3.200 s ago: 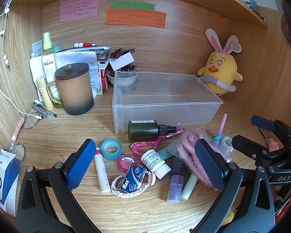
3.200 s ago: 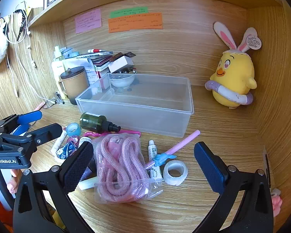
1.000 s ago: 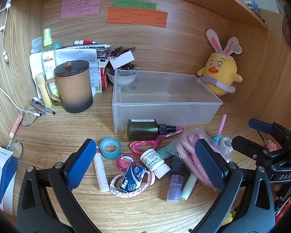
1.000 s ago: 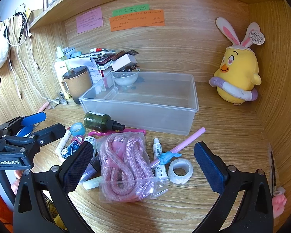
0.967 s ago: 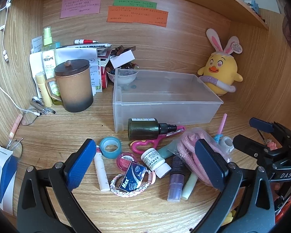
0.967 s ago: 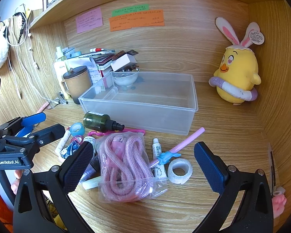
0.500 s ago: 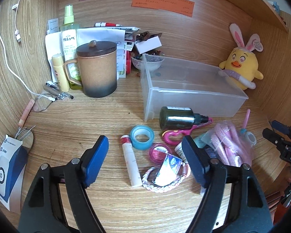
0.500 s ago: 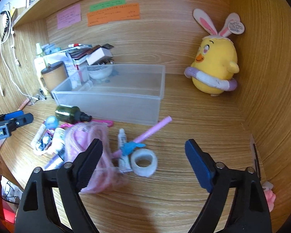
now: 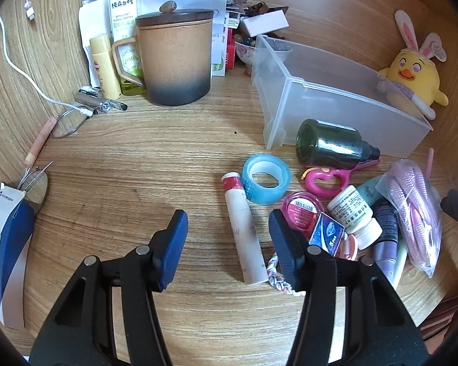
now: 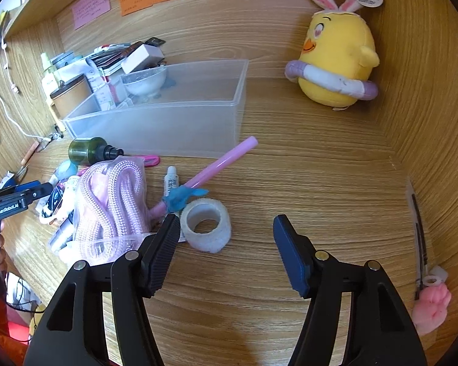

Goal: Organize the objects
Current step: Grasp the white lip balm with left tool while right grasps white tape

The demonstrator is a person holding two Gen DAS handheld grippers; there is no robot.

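My left gripper [image 9: 229, 228] hangs low over the desk, its jaws closing around a white tube with a red cap [image 9: 244, 235]; the pads do not touch it. A blue tape roll [image 9: 265, 180], a dark green bottle [image 9: 329, 146] and several small items lie to its right. My right gripper [image 10: 227, 228] is closing too, with a white tape roll [image 10: 206, 228] between its jaws near the left pad, not pressed. A bagged pink rope [image 10: 113, 201] and a pink pen [image 10: 216, 164] lie beside it. The clear plastic box [image 10: 168, 116] stands behind, empty.
A lidded brown mug [image 9: 174, 61], bottles and papers crowd the back left. Glasses [image 9: 67, 122] and a white cable lie at the left, a blue and white carton [image 9: 3, 244] at the desk edge. A yellow plush chick [image 10: 336, 58] stands at the back right.
Both grippers have sunk toward the desk and tilted down, and their jaws have narrowed. The left now frames the white tube, the right the white tape roll.
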